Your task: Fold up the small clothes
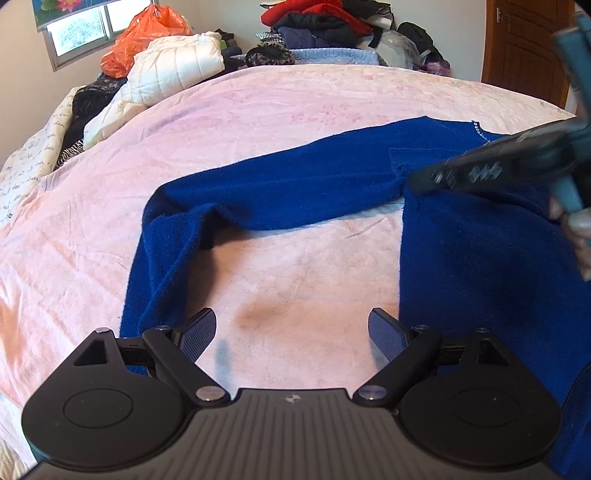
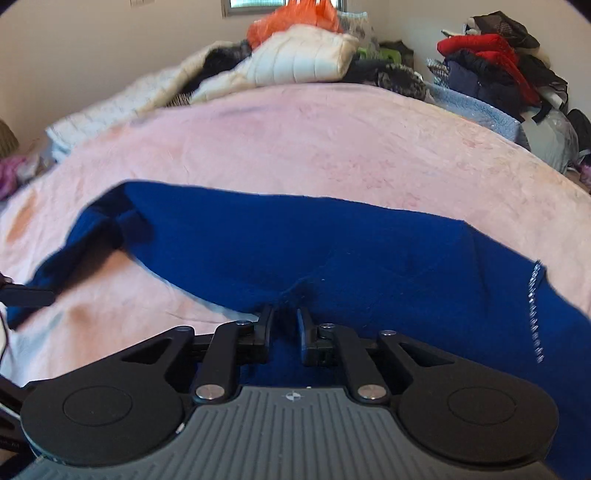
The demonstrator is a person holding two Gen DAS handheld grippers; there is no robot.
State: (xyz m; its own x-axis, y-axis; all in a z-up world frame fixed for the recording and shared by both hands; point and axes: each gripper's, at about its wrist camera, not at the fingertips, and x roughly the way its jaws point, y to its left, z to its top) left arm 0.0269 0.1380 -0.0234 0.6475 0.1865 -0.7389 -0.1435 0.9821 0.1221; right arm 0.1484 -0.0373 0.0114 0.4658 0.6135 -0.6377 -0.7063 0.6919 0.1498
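your right claw [image 2: 284, 321] sits at the lower centre of its view, jaws nearly together, pinching a fold of the blue garment [image 2: 332, 258]. your left claw [image 1: 291, 332] hangs wide apart over bare pink blanket [image 1: 295, 103], holding nothing, a blue sleeve just beside its left finger. the garment lies spread across the bed. beyond, at the top of the frame, a white puffer jacket [image 1: 177, 66], an orange plastic bag [image 1: 147, 33], a heap of dark and red clothes [image 1: 314, 22], a window [image 1: 81, 29] upper left and a wooden door [image 1: 524, 44] upper right.

Pink-blanketed bed [image 1: 258, 110] below a bright window [image 1: 79, 27], brown door [image 1: 524, 44], piled clothes [image 2: 495, 70].
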